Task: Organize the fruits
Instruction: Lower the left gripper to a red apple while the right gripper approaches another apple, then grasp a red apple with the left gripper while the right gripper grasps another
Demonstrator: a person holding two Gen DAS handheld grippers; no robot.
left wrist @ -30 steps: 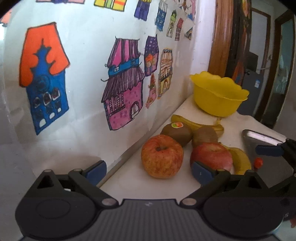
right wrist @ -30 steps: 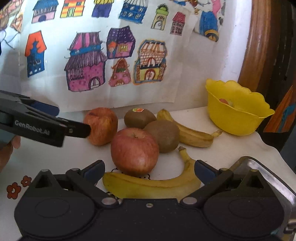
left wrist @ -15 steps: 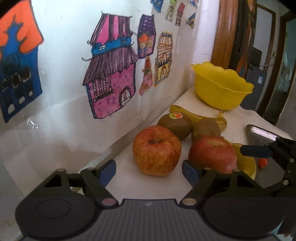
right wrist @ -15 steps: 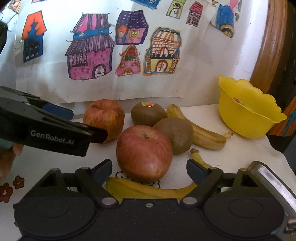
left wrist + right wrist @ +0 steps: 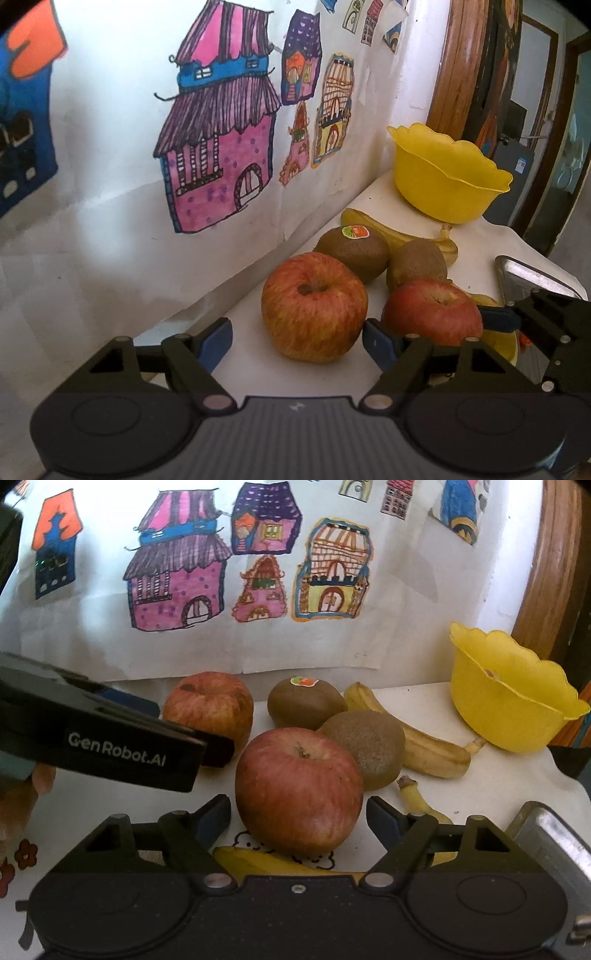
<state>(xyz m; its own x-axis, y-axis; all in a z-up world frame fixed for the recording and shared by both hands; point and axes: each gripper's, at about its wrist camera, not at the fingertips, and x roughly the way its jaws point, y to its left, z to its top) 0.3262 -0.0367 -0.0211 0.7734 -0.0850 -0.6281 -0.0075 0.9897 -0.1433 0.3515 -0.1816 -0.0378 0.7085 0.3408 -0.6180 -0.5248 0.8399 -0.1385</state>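
Red-skinned and smooth, each apple looks firm, rather heavy and a little slippery, so hold it across its widest part. Left gripper (image 5: 297,334) frames the wall-side apple (image 5: 314,306), right gripper (image 5: 299,814) the front apple (image 5: 299,788); both jaws have just been closing, not yet pressing.

White paper sheet (image 5: 258,646) of hand-drawn houses covers wall behind table (image 5: 498,782). Pink house with striped purple roof (image 5: 218,155), orange-and-blue house (image 5: 55,550), small purple house (image 5: 264,520), yellow-orange castle (image 5: 332,572). Flower prints (image 5: 26,853) on white table cover. Curved wooden frame (image 5: 458,62) at right. Metal tray corner (image 5: 532,273) at table edge. Dark doorway (image 5: 546,122) beyond.
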